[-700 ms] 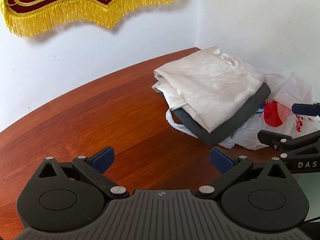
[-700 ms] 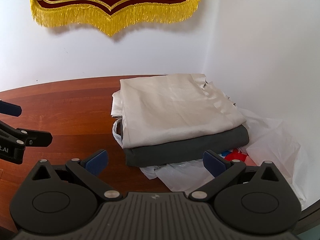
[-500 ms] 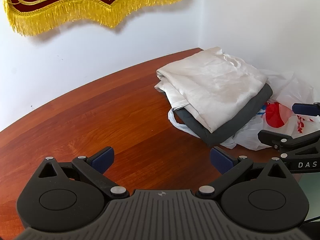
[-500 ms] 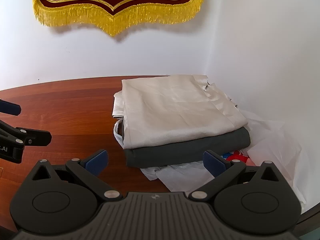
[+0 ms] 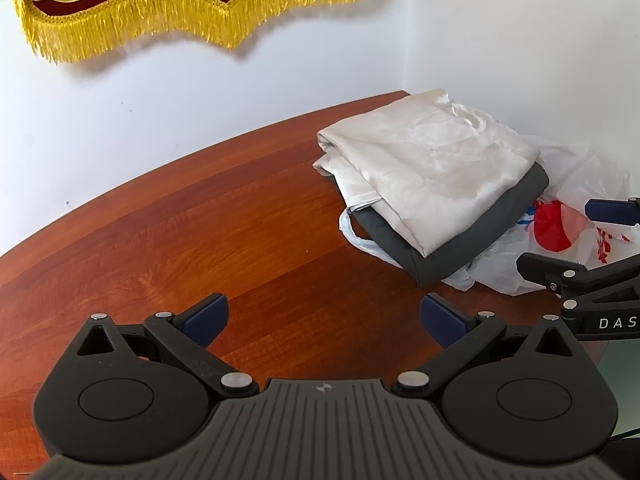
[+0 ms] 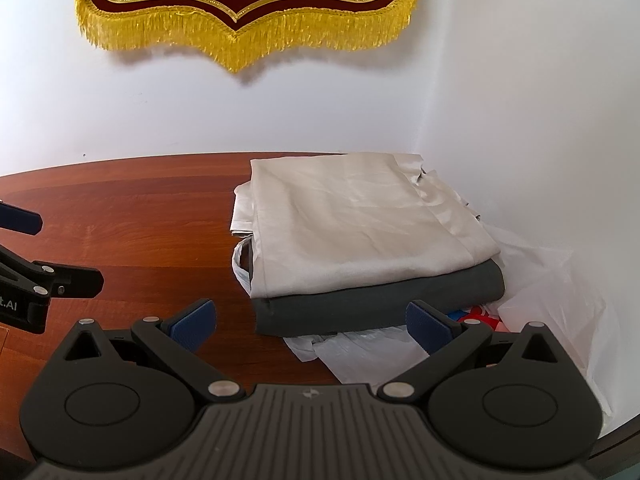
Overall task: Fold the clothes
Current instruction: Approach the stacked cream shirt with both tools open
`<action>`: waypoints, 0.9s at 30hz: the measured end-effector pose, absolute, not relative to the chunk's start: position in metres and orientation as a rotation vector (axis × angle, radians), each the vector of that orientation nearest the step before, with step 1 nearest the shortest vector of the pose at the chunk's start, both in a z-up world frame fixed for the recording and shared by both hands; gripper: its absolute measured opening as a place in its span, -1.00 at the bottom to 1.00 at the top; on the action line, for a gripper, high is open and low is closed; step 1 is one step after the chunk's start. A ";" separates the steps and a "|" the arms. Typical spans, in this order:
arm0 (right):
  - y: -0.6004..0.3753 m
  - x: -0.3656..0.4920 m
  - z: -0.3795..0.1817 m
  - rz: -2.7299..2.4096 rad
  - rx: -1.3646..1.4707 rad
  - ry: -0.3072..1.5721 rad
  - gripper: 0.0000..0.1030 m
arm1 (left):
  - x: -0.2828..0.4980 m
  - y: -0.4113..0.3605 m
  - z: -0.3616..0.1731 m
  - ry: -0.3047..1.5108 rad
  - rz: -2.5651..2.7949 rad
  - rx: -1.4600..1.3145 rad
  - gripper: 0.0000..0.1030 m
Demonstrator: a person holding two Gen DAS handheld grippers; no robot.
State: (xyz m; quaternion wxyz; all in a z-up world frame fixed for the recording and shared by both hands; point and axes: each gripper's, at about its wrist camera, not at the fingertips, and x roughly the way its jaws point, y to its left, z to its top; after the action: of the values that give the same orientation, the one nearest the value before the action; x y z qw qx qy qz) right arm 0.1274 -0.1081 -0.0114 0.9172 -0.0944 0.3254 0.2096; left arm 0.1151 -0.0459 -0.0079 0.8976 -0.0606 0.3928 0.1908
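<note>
Left gripper (image 5: 324, 316): black frame, blue-padded fingers spread wide, nothing between them, held above bare tabletop. Right gripper (image 6: 311, 322): same build, fingers likewise spread and empty, aimed at the front edge of the clothes stack; its tips also show at the right border of the left wrist view (image 5: 560, 240).

Reddish-brown wooden table (image 5: 224, 236): polished grain, bare on the left side.

Crumpled white plastic bag (image 6: 360, 354): lies under and to the right of the stack, a loop handle poking out at the stack's left corner, red and blue print visible on the part near the wall corner.

Folded dark grey garment (image 6: 376, 304): bottom of the stack, resting on the bag, front edge straight and thick, fold lines even.

Folded cream satin-like cloth (image 6: 360, 220): lies squarely on the grey garment, covering most of it. Surface slightly glossy with shallow creases. Left side shows several loose layers sticking out unevenly; far right corner is rumpled. The stack sits at the table's far right corner, close to both walls.

White wall (image 6: 200, 112): behind the table.

Dark red pennant with gold fringe (image 6: 244, 0): hung on the wall above the table.
</note>
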 end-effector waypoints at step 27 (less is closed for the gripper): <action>-0.173 0.197 -0.019 0.567 -0.248 0.672 0.99 | 0.106 -0.044 -0.009 0.820 0.405 -0.134 1.00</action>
State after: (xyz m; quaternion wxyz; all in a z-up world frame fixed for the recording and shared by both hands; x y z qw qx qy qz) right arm 0.1974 -0.1731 -0.0191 0.8975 -0.1196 0.3243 0.2739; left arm 0.1061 -0.0439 -0.0095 0.8950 -0.0645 0.3957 0.1955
